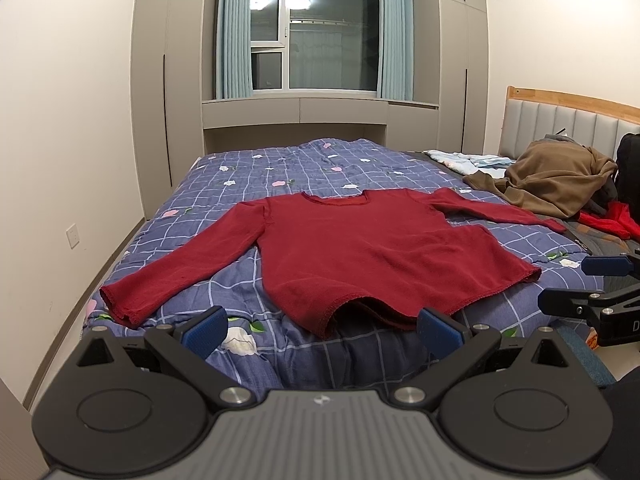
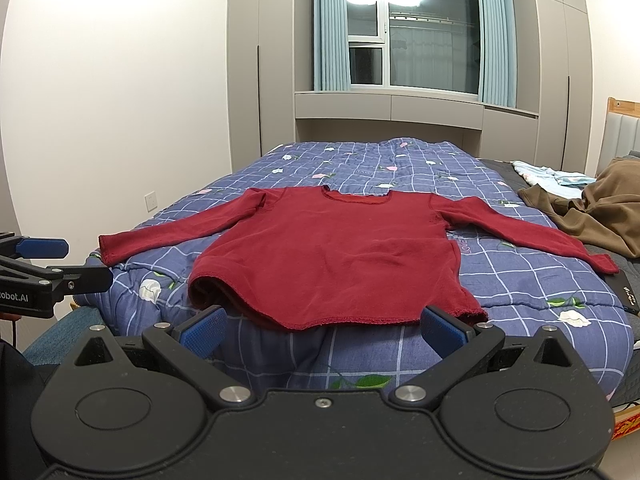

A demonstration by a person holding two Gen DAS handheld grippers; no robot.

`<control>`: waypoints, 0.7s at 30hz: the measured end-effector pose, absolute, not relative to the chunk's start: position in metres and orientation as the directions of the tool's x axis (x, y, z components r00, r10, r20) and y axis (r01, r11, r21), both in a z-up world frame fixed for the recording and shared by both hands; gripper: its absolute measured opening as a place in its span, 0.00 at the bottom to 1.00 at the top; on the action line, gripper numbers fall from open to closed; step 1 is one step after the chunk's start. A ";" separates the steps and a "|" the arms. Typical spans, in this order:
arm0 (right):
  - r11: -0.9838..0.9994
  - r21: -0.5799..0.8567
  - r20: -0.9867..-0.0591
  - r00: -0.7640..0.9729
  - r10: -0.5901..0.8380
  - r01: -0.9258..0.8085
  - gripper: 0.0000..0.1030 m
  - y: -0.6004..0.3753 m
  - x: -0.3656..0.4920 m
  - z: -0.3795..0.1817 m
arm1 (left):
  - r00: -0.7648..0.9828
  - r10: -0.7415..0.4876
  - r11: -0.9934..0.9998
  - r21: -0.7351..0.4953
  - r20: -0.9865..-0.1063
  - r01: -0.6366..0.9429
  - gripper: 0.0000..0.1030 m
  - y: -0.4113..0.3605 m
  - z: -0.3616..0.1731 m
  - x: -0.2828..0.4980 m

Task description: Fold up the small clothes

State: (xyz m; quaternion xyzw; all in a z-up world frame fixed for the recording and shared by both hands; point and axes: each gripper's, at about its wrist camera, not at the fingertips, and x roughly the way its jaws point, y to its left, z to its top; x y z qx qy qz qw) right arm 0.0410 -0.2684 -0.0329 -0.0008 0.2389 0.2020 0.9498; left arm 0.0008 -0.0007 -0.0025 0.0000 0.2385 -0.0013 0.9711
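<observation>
A dark red long-sleeved sweater [image 1: 360, 248] lies spread flat on the bed, neck toward the window, both sleeves stretched out sideways; it also shows in the right wrist view [image 2: 340, 256]. Its hem hangs at the bed's near edge. My left gripper [image 1: 322, 330] is open and empty, just short of the hem's left part. My right gripper [image 2: 322, 330] is open and empty, just short of the hem's right part. The right gripper shows at the right edge of the left wrist view [image 1: 592, 284], and the left gripper at the left edge of the right wrist view [image 2: 60, 264].
The bed has a blue checked floral quilt [image 1: 320, 164]. A brown garment [image 1: 560, 184], a red cloth [image 1: 612, 220] and a light blue cloth [image 1: 464, 160] lie heaped by the headboard [image 1: 560, 120] on the right. Wardrobes and a window stand behind.
</observation>
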 end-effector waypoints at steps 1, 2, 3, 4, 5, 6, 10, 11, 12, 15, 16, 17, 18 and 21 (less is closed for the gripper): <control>0.918 0.095 -0.454 0.804 0.383 -0.384 1.00 -0.268 0.041 -0.033 | 0.886 -0.003 1.000 -0.001 -0.463 0.003 1.00 -0.001 -0.002 0.001; 0.918 0.095 -0.454 0.804 0.383 -0.384 1.00 -0.268 0.041 -0.033 | 0.886 -0.002 1.000 -0.001 -0.463 0.002 1.00 -0.001 -0.002 0.001; 0.918 0.095 -0.454 0.804 0.383 -0.384 1.00 -0.268 0.041 -0.033 | 0.886 -0.002 1.000 0.000 -0.463 0.002 1.00 -0.001 -0.002 0.001; 0.918 0.095 -0.454 0.804 0.383 -0.384 1.00 -0.268 0.041 -0.033 | 0.886 -0.002 1.000 0.000 -0.463 0.002 1.00 -0.001 -0.002 0.001; 0.918 0.095 -0.454 0.804 0.383 -0.384 1.00 -0.268 0.041 -0.033 | 0.886 -0.002 1.000 0.000 -0.463 0.002 1.00 -0.001 -0.002 0.001; 0.918 0.095 -0.454 0.804 0.383 -0.384 1.00 -0.268 0.041 -0.033 | 0.886 -0.002 1.000 0.000 -0.463 0.002 1.00 -0.001 -0.002 0.001; 0.918 0.095 -0.455 0.804 0.384 -0.385 1.00 -0.268 0.041 -0.032 | 0.886 -0.002 1.000 0.000 -0.464 0.002 1.00 -0.001 -0.002 0.001; 0.918 0.095 -0.455 0.803 0.384 -0.385 1.00 -0.268 0.041 -0.032 | 0.886 -0.001 1.000 0.001 -0.464 0.002 1.00 -0.001 -0.002 0.001; 0.918 0.095 -0.455 0.804 0.383 -0.384 1.00 -0.268 0.041 -0.032 | 0.886 -0.001 1.000 0.001 -0.464 0.002 1.00 -0.001 -0.003 0.001; 0.918 0.094 -0.458 0.802 0.383 -0.385 1.00 -0.269 0.041 -0.031 | 0.883 0.002 1.000 0.006 -0.470 0.001 1.00 -0.001 -0.002 0.002; 0.918 0.094 -0.459 0.801 0.383 -0.385 1.00 -0.270 0.040 -0.032 | 0.881 0.003 1.000 0.008 -0.473 0.001 1.00 -0.001 -0.002 0.003; 0.918 0.094 -0.460 0.801 0.384 -0.386 1.00 -0.269 0.039 -0.034 | 0.879 0.005 1.000 0.011 -0.477 0.000 1.00 -0.001 -0.002 0.004; 0.918 0.094 -0.461 0.800 0.384 -0.386 1.00 -0.268 0.040 -0.034 | 0.877 0.007 1.000 0.013 -0.480 -0.001 1.00 -0.001 -0.002 0.005; 0.915 0.095 -0.469 0.794 0.388 -0.391 1.00 -0.269 0.042 -0.029 | 0.871 0.025 1.000 0.026 -0.490 -0.014 1.00 -0.003 -0.001 0.009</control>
